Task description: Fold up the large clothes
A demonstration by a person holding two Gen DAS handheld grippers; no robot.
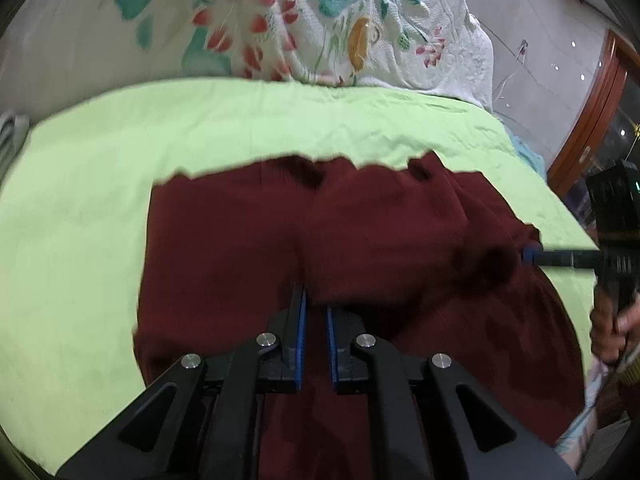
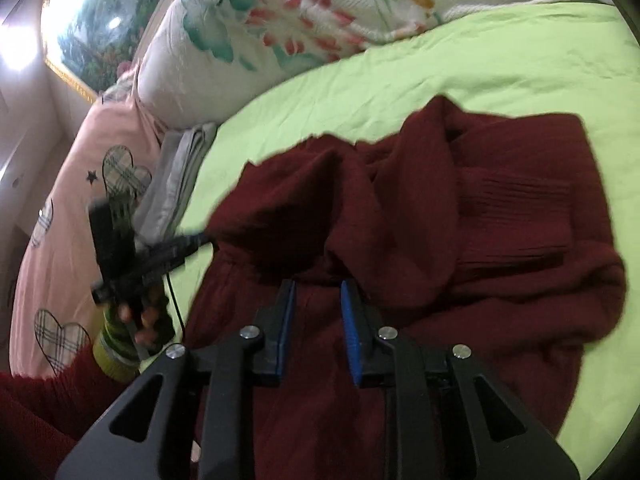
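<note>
Lying crosswise on green sheet (image 1: 80, 208), maroon sweater (image 1: 240, 232) pinched by left tongs (image 1: 316, 300) and right tongs (image 2: 318, 288).

**No readable text in either view**

No words, labels, brand names, numbers or signs can be read in the left wrist or right wrist view. The printed surfaces carry pictures only: the white quilt (image 1: 360, 20) shows flowers, and the pink bedding (image 2: 80, 184) shows plaid hearts and a small star. A small green light glows on the dark device (image 1: 616, 200) at the right edge, too blurred to read.
</note>
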